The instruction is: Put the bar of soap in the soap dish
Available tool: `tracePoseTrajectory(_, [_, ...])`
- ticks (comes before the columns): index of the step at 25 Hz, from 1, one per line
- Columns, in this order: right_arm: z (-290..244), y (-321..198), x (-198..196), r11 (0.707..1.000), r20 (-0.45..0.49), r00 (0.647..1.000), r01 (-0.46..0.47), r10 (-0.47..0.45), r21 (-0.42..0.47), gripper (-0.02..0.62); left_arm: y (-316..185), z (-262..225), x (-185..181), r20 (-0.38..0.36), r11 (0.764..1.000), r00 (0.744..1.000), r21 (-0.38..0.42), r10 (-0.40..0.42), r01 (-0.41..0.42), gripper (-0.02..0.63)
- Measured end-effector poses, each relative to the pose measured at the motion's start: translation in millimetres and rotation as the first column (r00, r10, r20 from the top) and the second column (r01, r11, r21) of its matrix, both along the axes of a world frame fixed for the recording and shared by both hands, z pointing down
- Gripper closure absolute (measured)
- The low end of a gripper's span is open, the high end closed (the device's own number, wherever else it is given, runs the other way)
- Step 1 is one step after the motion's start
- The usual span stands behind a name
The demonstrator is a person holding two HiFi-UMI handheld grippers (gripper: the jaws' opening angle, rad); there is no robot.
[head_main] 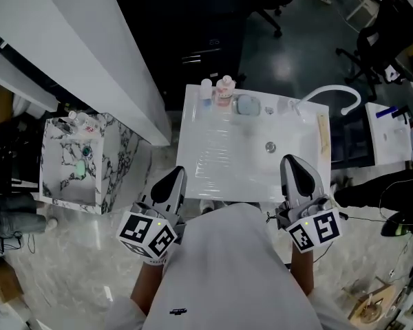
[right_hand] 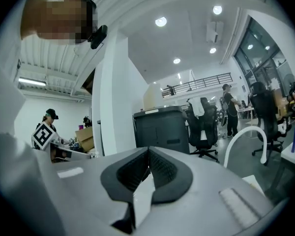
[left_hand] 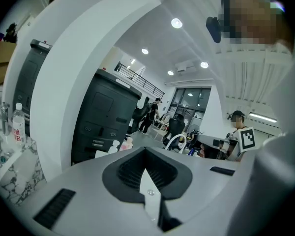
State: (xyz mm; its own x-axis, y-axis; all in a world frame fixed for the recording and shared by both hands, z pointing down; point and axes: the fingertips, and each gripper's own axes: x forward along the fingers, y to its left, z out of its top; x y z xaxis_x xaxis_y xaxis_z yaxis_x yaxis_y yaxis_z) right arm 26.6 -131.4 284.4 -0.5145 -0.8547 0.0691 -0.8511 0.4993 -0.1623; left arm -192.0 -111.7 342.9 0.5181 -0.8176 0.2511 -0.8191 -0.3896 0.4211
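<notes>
Looking down on a white table (head_main: 213,163) with a drain (head_main: 270,146) and a white tap (head_main: 334,93).

Holding nothing in the left hand-held gripper (head_main: 174,176): shut tight, no gap, nothing between the jaws. Same with the right hand-held gripper (head_main: 294,162): shut and empty. Both down at the near edge of the table, at 7 o'clock and at 5 o'clock, pointing out across it.

Far off at 12 o'clock, along the back edge, a row of small things: a white bottle (head_main: 206,88), a pink bottle (head_main: 224,91), then, likely, the dish (head_main: 246,105), grey-green and round. Cannot pick out the soap for sure: too small. Maybe lying in the dish, maybe one of the pale bits (head_main: 270,110) just right of it.

Well apart from both hands. At about 1 o'clock from the left hand-held gripper, at about 11 o'clock from the right one. Likely a bit nearer to the right one, so probably a reach for that hand.

No long side to see on the dish: nearly round from up here. Must open the jaws before any grab.
</notes>
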Motion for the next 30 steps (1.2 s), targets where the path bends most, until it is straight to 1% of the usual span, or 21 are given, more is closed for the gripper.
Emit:
tracePoseTrajectory(7, [8, 13, 6, 1.0, -0.047, 0.999, -0.021, 0.022, 0.008, 0.594, 7, -7, 3, 0.007, 0.999, 1.0, 0.032, -0.008, 0.008, 0.597])
tracePoseTrajectory(13, [10, 18, 7, 0.999, -0.073, 0.997, -0.029, 0.03, 0.02, 0.594, 12, -7, 4, 0.032, 0.999, 0.999, 0.041, -0.013, 0.012, 0.598])
tracePoseTrajectory(20, [10, 19, 7, 0.999, -0.068, 0.997, -0.037, 0.038, 0.018, 0.594, 14, -4, 5, 0.039, 0.999, 0.999, 0.033, -0.011, 0.009, 0.597])
tracePoseTrajectory(30, [10, 19, 8, 0.999, -0.073, 0.996, -0.042, 0.043, 0.01, 0.594, 15, -6, 6, 0.038, 0.999, 0.999, 0.042, -0.012, 0.01, 0.597])
